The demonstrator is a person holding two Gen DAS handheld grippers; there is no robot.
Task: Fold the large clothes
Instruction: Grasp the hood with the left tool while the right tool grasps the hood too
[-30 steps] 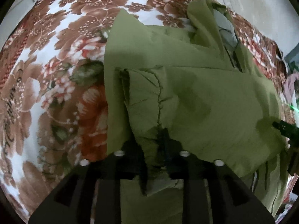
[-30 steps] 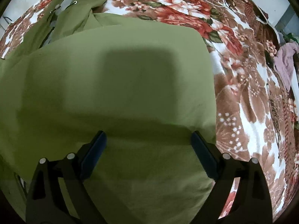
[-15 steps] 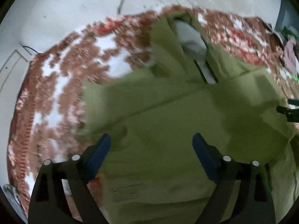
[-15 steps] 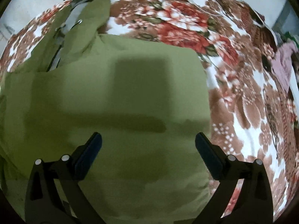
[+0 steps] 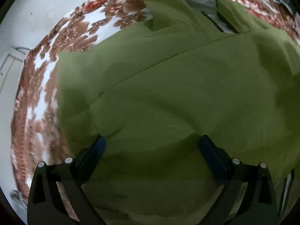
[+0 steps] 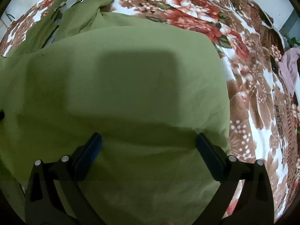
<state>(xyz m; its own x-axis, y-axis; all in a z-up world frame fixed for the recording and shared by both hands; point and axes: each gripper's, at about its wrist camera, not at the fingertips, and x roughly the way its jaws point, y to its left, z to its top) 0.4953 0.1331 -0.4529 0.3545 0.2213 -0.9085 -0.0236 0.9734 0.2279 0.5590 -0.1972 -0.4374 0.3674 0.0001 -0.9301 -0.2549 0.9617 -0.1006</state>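
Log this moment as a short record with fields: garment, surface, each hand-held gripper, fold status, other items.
garment: green garment, laid flat, folded layers showing in the left wrist view, grey-lined hood end at the far side
surface: floral blanket
left hand-held gripper: open, jaws have just been opening, nothing pinched between them, above the cloth
right hand-held gripper: open, empty, above the cloth
fold status: side folded in, further folds not yet done
other items: pinkish cloth at the blanket's right edge
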